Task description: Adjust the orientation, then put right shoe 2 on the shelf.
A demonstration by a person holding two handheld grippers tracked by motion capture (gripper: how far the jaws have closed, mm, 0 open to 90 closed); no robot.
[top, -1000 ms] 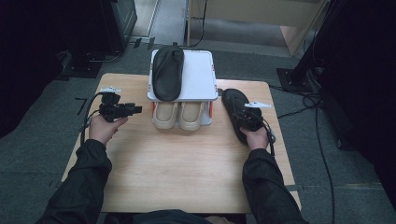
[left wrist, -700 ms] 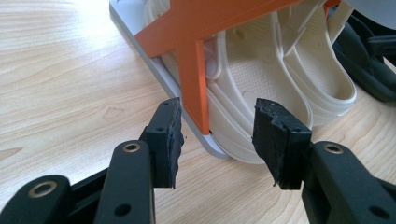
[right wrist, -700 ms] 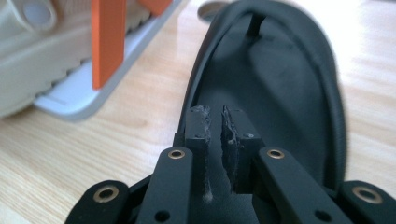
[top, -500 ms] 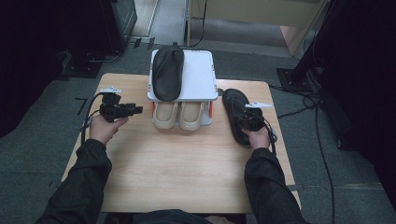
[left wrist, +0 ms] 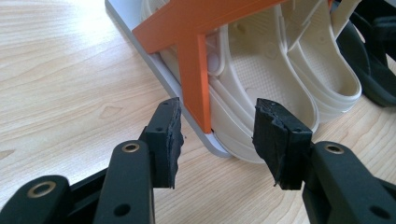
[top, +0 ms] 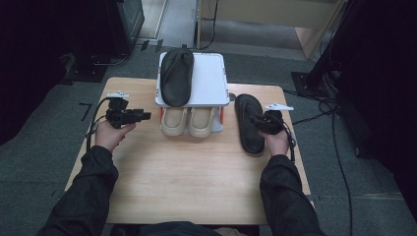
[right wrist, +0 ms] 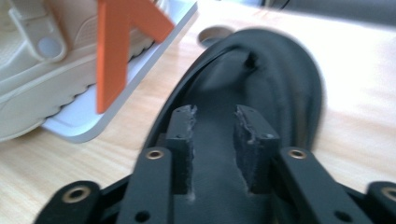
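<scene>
Black slipper (top: 248, 123) is lying flat on the right side of the wooden table (top: 187, 172), its toe pointing away from the person, just beside the right end of a small white shoe rack (top: 209, 81). The right gripper (top: 259, 119) is hovering right over the slipper's middle, held in the person's right hand (top: 276, 140). In the right gripper view, the gripper's two black jaws are pointing along the dark footbed with a narrow gap showing between their pads (right wrist: 182, 135); they have just been opening, and the slipper's surface is lying under and between them, but the pads are not visibly pinching any part of it. A second black slipper (top: 177, 76) is resting on the rack's top shelf, on its left half. A pair of cream clogs (top: 189, 122) is sitting side by side on the lower shelf, heels toward the person, framed by the rack's orange supports (left wrist: 198, 70). The left gripper (top: 140, 116) is being held in the left hand (top: 110, 135) above the left part of the table, pointing toward the rack's left end and staying apart from it. In the left gripper view, its jaws are standing wide apart with nothing between them, aimed at the rack's corner and the nearer clog.
</scene>
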